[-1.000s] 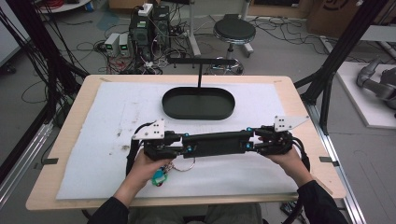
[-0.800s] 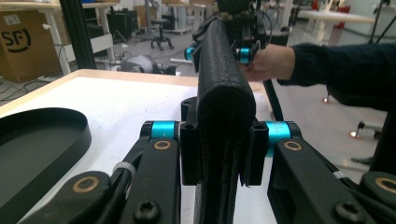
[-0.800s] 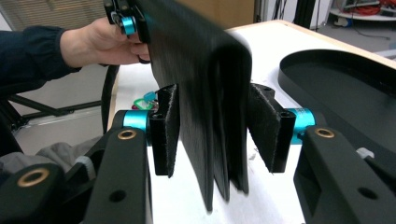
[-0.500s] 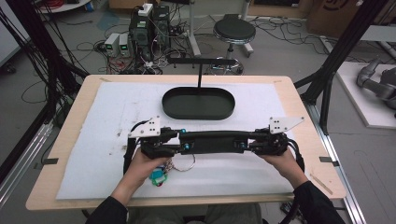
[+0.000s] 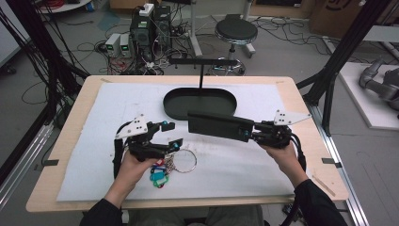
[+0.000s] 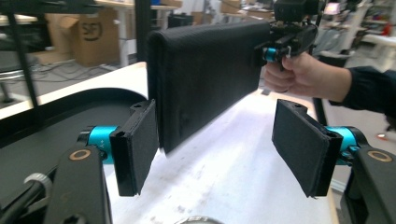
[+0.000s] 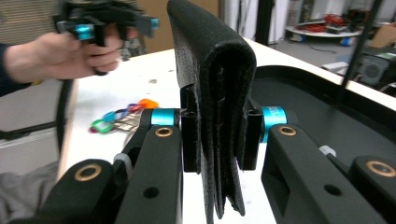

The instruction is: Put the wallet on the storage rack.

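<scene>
Right gripper point(image 5: 248, 134) was clamped on one end of a black wallet point(image 5: 220, 126), the two jaws pressed against either face of it; I read this most plainly in the right gripper view, where the folded wallet point(image 7: 212, 93) stood on edge between the pads. I held the wallet clear of the table, just in front of the black oval tray point(image 5: 199, 102) in the high view. I noted its surface as a fine-grained, matte material, leather or fabric I could not tell, with a rounded fold along one edge and several stacked layers showing at the open edge.

Left gripper point(image 5: 168, 134) stood spread, pinching nothing, its jaws wide apart just beside the free end of the wallet. In the left gripper view its pads point(image 6: 137, 144) were flat rectangular blocks with a rough, foam-like black face, set on blue metal collars; the wallet point(image 6: 208, 77) hung between and beyond them, apart from both as far as I could judge.

A bunch of keys point(image 5: 162, 170) lay on the white mat point(image 5: 94, 136) just by my left hand point(image 5: 134, 165), with coloured plastic tags and a thin wire ring point(image 5: 185, 161). The hand covered part of the bunch, so I could not count the tags. The tray's upright post rose to a crossbar point(image 5: 203, 61). The wallet's far end was hidden behind the right gripper's jaws.
</scene>
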{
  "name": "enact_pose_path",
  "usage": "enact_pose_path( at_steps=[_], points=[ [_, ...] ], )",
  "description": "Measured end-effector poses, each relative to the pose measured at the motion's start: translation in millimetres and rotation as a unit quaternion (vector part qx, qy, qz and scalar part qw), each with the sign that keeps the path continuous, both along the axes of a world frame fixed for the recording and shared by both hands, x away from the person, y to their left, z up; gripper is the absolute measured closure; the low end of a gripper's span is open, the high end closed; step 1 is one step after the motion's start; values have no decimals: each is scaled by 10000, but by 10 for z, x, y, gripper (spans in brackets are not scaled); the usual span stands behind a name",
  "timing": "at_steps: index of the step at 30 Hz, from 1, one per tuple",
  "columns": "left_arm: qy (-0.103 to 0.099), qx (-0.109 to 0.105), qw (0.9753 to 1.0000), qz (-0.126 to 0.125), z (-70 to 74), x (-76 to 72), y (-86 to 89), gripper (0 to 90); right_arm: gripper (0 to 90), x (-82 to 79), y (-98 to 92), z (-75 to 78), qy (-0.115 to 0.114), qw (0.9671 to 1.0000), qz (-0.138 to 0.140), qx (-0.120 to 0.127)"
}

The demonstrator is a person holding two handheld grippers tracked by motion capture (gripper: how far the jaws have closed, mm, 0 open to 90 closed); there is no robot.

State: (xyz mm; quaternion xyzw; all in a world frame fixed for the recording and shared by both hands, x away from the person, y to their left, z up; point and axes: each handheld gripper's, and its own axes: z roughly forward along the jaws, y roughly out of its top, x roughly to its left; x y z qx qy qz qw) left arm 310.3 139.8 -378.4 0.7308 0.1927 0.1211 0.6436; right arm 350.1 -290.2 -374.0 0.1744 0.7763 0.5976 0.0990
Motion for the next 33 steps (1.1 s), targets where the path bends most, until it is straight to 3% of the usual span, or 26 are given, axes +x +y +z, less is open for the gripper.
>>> enact_pose_path(
  at_steps=[6, 13, 17, 22, 33],
  points=[
    [-66, 164, 9993, 341, -52, -201, 156, 297, 767, 183, 46, 26, -34, 9994, -336, -103],
    [-239, 360, 9966, 697, -149, -388, 322, 271, 767, 397, 167, 71, -105, 9980, -600, -142],
    [-227, 297, 9959, 825, -183, -423, 398, 271, 768, 515, 254, 81, -129, 9977, -658, -139],
    [-251, 202, 9957, 867, -186, -430, 427, 271, 768, 685, 390, 78, -122, 9973, -707, -169],
    [-352, 227, 9955, 849, -187, -433, 417, 272, 768, 1032, 721, -40, -59, 9962, -849, -203]
  ],
)
